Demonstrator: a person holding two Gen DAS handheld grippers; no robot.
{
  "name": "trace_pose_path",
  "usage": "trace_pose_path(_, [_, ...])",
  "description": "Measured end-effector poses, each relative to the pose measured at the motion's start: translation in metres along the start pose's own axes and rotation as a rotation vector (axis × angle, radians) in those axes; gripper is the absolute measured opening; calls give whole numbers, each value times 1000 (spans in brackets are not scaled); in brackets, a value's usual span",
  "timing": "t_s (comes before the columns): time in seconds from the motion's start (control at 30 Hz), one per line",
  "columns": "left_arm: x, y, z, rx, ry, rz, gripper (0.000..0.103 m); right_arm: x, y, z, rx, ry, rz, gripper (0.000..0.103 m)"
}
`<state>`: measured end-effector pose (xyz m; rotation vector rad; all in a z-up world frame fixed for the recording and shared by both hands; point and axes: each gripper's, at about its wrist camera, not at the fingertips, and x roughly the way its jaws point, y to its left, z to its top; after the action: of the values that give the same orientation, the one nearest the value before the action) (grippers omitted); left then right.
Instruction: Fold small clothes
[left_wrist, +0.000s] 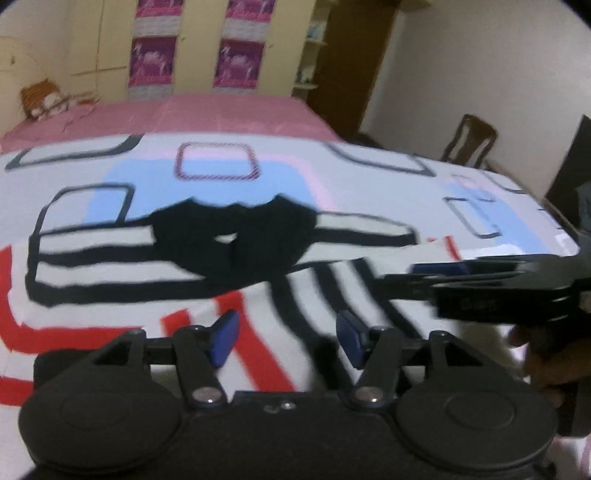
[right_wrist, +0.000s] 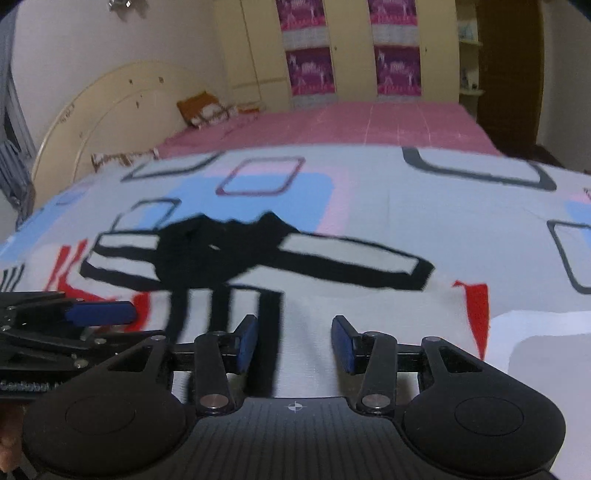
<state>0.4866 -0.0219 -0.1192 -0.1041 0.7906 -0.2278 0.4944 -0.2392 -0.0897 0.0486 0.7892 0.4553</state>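
Observation:
A small white garment with black and red stripes and a black collar lies on the bed, in the left wrist view (left_wrist: 229, 247) and the right wrist view (right_wrist: 229, 254). Its sleeves spread left and right; the lower body is bunched toward me. My left gripper (left_wrist: 288, 341) is open and empty just above the garment's lower part; it also shows from the side in the right wrist view (right_wrist: 99, 313). My right gripper (right_wrist: 293, 343) is open and empty over the lower white part; it shows from the side in the left wrist view (left_wrist: 436, 271).
The bed carries a white sheet with blue, pink and dark squares (right_wrist: 443, 206) and a pink cover (right_wrist: 369, 122) beyond. Pillows (right_wrist: 203, 109) lie by the curved headboard. Wardrobes stand behind. A wooden chair (left_wrist: 469, 142) stands at the right.

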Motion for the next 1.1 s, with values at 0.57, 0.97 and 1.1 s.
trace_pose_path(0.57, [-25,0,-34,62,48,68,62,-48,-8,-33,26,13,-168,22])
trace_pose_path(0.97, [-38,-12,-44,86,26,92,63,-65,28,-69,17,72,-212,23])
trace_pose_path(1.1, [-36,0,-50,76,33,149,64,-79,31,-67,45,31,-223,37])
